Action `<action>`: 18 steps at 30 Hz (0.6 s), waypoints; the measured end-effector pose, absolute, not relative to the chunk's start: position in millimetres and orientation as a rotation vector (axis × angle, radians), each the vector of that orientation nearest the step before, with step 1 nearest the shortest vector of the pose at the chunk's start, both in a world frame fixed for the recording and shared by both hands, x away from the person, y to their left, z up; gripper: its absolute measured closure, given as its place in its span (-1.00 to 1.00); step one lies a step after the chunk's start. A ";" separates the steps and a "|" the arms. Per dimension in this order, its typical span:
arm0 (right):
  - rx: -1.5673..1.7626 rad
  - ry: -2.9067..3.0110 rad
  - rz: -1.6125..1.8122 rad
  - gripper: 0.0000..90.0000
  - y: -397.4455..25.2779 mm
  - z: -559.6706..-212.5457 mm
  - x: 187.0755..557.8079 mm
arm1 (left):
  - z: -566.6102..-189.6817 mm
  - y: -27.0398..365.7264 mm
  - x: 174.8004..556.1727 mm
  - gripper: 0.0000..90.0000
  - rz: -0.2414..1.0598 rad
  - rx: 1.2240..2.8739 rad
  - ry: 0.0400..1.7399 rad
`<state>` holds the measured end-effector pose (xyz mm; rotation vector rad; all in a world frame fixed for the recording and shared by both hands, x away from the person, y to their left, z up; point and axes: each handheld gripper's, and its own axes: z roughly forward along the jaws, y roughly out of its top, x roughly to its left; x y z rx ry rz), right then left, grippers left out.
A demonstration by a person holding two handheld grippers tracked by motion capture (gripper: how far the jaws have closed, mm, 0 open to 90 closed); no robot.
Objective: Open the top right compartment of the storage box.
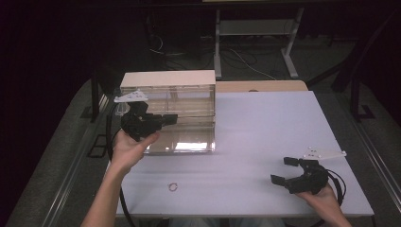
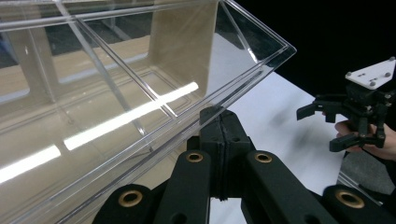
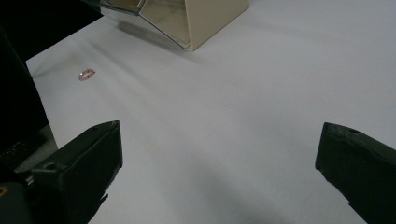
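A white table (image 1: 265, 137) carries a clear plastic box (image 1: 182, 113) with a pale lid at its far left, its inside blurred by glare and reflections. The left gripper (image 1: 165, 119) sits at the box's front, jaws pressed together; whether they pinch the clear wall's edge is hard to tell. The right gripper (image 1: 285, 170) rests near the front right corner, jaws spread wide and holding nothing, while a small pinkish ring (image 1: 173, 187), too tiny to identify, lies near the front edge.
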<state>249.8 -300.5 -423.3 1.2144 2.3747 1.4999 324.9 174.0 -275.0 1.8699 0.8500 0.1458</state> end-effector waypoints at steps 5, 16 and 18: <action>1.210 2.375 1.499 -0.98 -300.5 -423.4 250.0 | -270.1 174.6 325.7 0.99 0.138 1.880 0.840; 1.213 2.375 1.495 -0.98 -300.5 -423.4 250.0 | -261.0 174.8 329.0 0.99 0.123 1.898 0.832; 1.217 2.376 1.496 -0.98 -300.3 -423.2 249.7 | -259.4 175.0 329.8 0.99 0.120 1.898 0.826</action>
